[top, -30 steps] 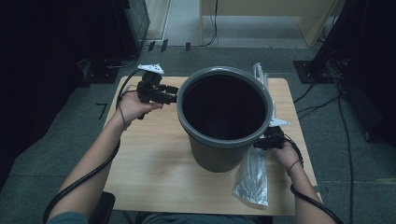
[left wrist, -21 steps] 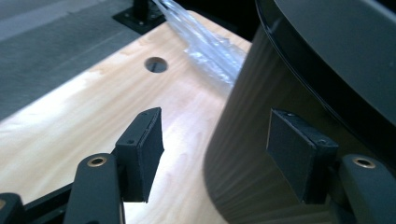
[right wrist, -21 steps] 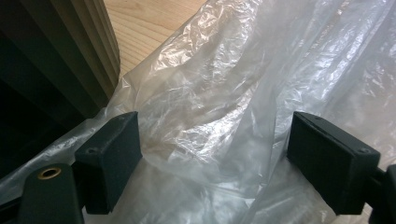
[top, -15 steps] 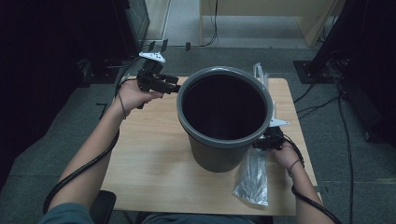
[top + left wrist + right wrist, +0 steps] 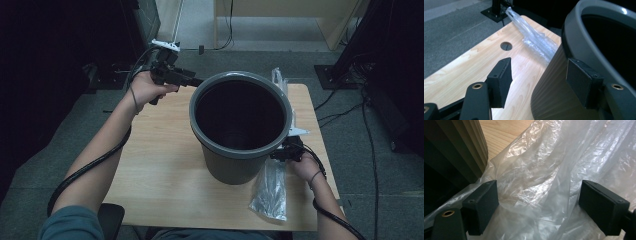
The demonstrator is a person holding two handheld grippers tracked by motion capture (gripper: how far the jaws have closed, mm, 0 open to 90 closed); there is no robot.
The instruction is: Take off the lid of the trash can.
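A tall grey bin point(image 5: 231, 170) stands on the wooden table point(image 5: 150, 150), its dark inside showing nothing. My left gripper point(image 5: 196, 81) hovers at the bin's far left rim, jaws open. In the left gripper view the jaws point(image 5: 541, 80) frame the bin's ribbed wall point(image 5: 554, 95) without touching it. A crumpled clear plastic bag point(image 5: 270, 192) lies along the bin's right side. My right gripper point(image 5: 278, 155) sits low beside the bin, over the bag. In the right gripper view its jaws point(image 5: 541, 205) stand wide with loose bag film point(image 5: 536, 170) between the pads, not pinched.
The table has a round cable hole point(image 5: 506, 45) near its far edge. Black equipment stands point(image 5: 350, 70) and cables point(image 5: 372, 150) lie on the grey floor to the right. Dark equipment is at the left. Bare wood point(image 5: 160, 195) stretches in front of the bin.
My left gripper has lifted and moved away from me along the bin's left side, up to its rim. The right hand, the bin and the bag have stayed put.
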